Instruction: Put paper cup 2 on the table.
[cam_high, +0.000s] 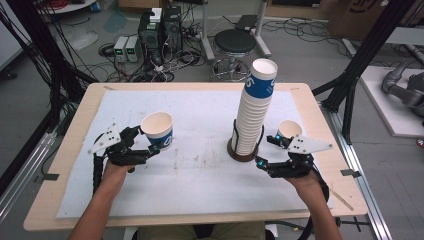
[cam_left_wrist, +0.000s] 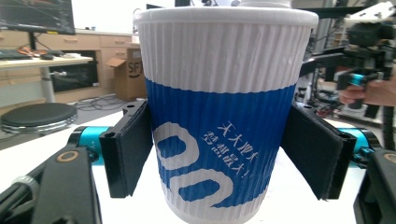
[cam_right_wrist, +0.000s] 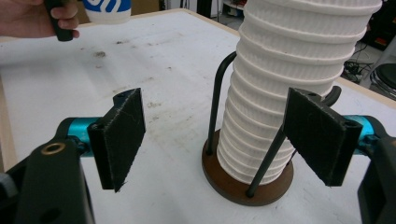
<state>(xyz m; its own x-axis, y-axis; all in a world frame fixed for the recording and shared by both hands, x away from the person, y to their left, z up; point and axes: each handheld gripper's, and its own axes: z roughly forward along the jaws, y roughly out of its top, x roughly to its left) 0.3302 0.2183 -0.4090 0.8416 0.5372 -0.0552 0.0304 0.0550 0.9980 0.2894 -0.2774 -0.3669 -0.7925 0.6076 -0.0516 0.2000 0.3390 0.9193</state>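
Left tongs (cam_high: 159, 141) grip a cup (cam_high: 158, 129); right tongs (cam_high: 266, 151) gape beside the racked cup stack (cam_high: 252, 115).

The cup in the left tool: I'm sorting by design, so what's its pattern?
Ribbed white cup with a blue band and white print, clearest in the left gripper view.

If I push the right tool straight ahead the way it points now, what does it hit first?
Probably the cup stack in its wire holder. The right tool stands open with nothing between its pads, and the stack sits just ahead, slightly off toward one pad, so that pad or a holder rod might touch first.
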